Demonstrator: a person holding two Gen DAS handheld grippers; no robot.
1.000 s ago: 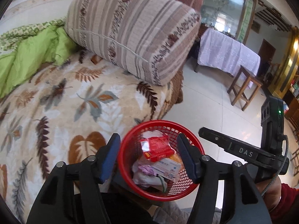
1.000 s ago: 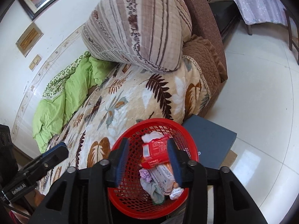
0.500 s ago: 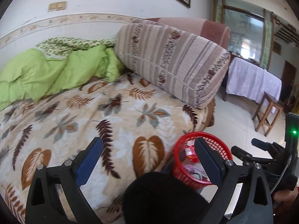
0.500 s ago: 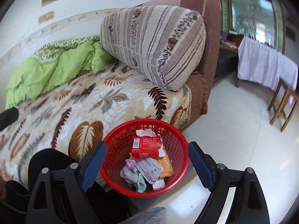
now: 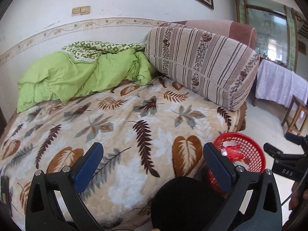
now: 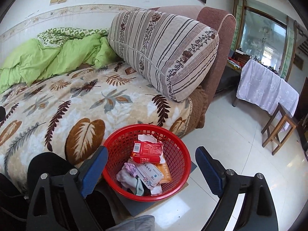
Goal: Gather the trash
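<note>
red plastic made up the one basket [image 6: 179, 175], which sat on the floor against the bed's edge [image 6: 57, 104] and held a red packet [image 6: 148, 151], a white packet [image 6: 149, 175], an orange one and some crumpled tissue. both grippers, left [image 5: 153, 166] and right [image 6: 151, 171], were opening wide and held nothing. one striped pillow [image 6: 163, 52] and one green quilt [image 5: 77, 75] lay on the bed, and a dark knee [image 5: 184, 198] blocked the near side.

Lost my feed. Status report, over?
Both tools opening, empty. Red basket on floor beside bed, trash inside. Nothing in the way.
</note>
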